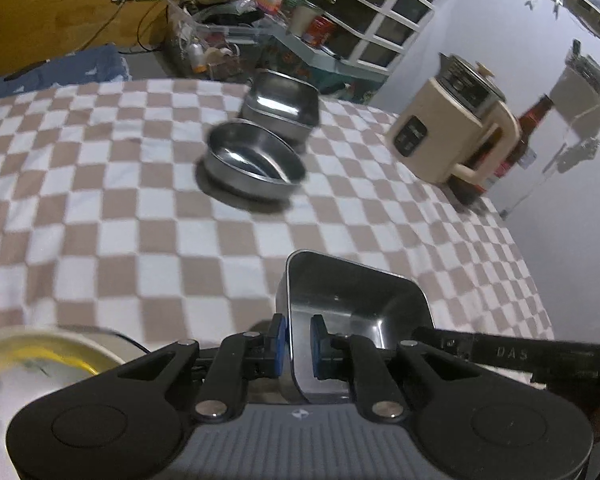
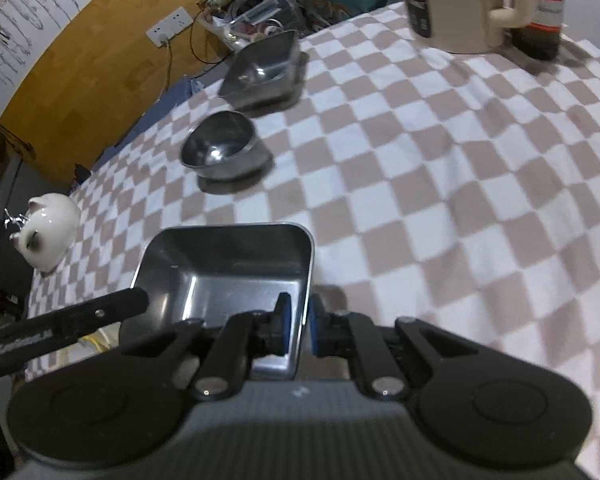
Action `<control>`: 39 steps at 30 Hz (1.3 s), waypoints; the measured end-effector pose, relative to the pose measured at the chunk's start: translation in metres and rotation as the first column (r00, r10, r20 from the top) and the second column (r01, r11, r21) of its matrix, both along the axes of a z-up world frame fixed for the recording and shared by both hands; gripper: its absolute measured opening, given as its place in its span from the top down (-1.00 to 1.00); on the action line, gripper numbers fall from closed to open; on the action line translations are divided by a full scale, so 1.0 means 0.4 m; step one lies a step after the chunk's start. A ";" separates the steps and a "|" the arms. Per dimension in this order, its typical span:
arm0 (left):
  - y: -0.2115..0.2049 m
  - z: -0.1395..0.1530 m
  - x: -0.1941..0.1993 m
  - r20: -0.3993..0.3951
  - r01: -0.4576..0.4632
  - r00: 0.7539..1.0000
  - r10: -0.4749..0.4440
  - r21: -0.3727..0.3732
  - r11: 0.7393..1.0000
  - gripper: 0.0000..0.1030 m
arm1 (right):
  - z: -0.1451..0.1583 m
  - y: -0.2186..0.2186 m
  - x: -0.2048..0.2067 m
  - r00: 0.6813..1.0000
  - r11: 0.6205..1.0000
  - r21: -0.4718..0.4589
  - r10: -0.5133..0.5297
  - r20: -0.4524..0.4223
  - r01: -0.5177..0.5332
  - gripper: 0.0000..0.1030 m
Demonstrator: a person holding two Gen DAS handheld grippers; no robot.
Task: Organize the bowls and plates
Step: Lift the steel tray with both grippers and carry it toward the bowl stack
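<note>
- My left gripper (image 1: 298,346) has its blue pads (image 1: 317,346) nearly together, pinching the left wall of the square stainless-steel tray (image 1: 356,304); one pad sits outside the wall, the other inside the basin.
- My right gripper (image 2: 298,330) is likewise closed down to a narrow slit, clamped on the right wall of the same tray (image 2: 228,264), one pad on either side of the rim.
- The tray's near edge is hidden behind the gripper bodies in both views, so I cannot tell whether its base touches the cloth or hangs clear of it.
- Each gripper's black arm pokes into the other's view, cut off by the frame edge.
- Beyond the tray, on the brown-and-white chequered cloth (image 1: 100,200), a round steel bowl (image 1: 254,160) stands well apart from my fingers, blurred.
- Just behind it is a second square steel container (image 1: 280,104); whether the two touch is hard to say.
- At my left a white bowl with a yellow rim (image 1: 40,356) is cut off and smeared.
- A white ceramic cat-shaped figure (image 2: 48,232) sits at the cloth's left edge in the right view.
- A beige electric kettle (image 1: 456,132) and a brown glass bottle (image 1: 534,120) stand at the far right corner.
- The clutter past the cloth is too blurred to make out.
</note>
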State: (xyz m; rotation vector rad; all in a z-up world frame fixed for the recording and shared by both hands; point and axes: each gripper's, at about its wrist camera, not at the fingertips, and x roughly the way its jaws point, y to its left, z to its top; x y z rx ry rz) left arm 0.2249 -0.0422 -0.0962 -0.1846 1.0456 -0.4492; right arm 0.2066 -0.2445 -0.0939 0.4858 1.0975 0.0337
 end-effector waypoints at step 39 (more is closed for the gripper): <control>-0.147 -0.124 -0.113 -0.177 -0.091 0.980 0.089 -0.004 0.996 0.73 | -0.080 -0.198 -0.081 0.985 0.996 0.007 0.088 -0.148 -0.088 0.79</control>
